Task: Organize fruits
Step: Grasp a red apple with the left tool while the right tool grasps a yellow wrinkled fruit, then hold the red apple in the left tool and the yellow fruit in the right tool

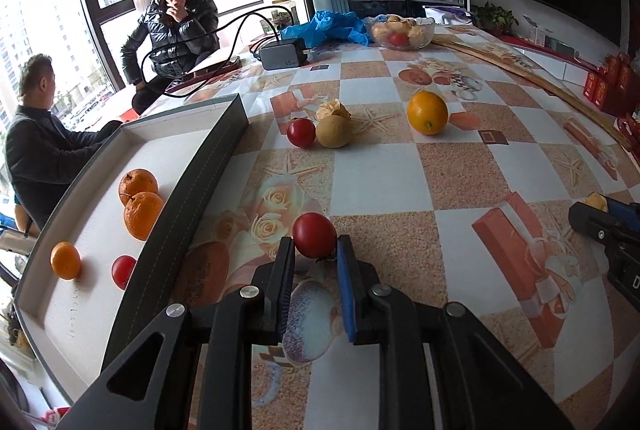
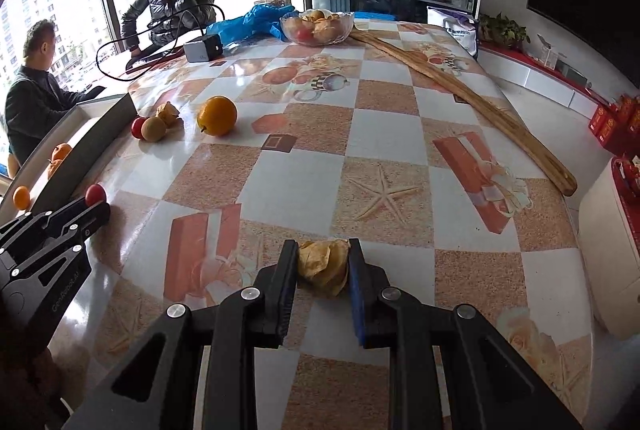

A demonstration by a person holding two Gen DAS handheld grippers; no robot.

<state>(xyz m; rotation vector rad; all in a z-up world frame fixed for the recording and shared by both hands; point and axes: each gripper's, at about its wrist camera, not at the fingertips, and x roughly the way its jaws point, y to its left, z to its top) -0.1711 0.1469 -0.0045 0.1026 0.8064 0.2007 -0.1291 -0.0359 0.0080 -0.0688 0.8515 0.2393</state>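
the left tongs (image 1: pixel 316 250) are clamped on a red tomato (image 1: pixel 314 234) at the worktop (image 1: pixel 380 185), right beside the grey tray (image 1: pixel 188 189) where oranges and another tomato are already gathered, so it likely goes there next. the right tongs (image 2: pixel 323 254) are closed on a crumpled yellow peel (image 2: pixel 323 266), probably to clear scraps from the fruit.

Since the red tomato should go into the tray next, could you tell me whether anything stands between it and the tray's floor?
Only the tray's dark side wall stands between. The red tomato, clamped in the left hand-held gripper, sits on the tablecloth just outside that wall and must be lifted over it. Beyond the wall, free white floor lies among the fruit.
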